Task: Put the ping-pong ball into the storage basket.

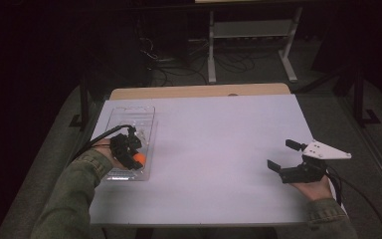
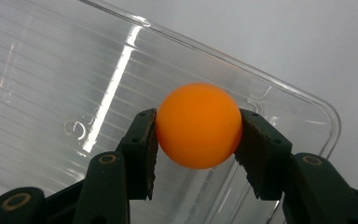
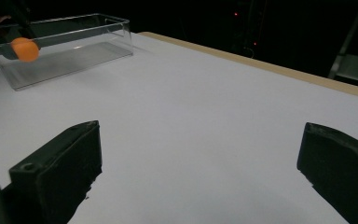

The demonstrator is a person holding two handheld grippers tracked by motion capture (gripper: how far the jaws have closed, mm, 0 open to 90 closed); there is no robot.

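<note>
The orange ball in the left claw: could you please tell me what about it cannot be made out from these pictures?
- High view: the left claw covers most of the orange ball.
- Left gripper view: its pads hide the ball's sides; whether it touches the clear tray floor cannot be told.
- Right gripper view: ball small, far off.

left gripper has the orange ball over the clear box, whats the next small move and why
Probably lower the ball a little and open the jaws. The left gripper is clamped on the orange ball, and the high view shows it over the near end of the clear box. In the right gripper view the ball looks about level with the rim. The right gripper rests open, far off.
</note>
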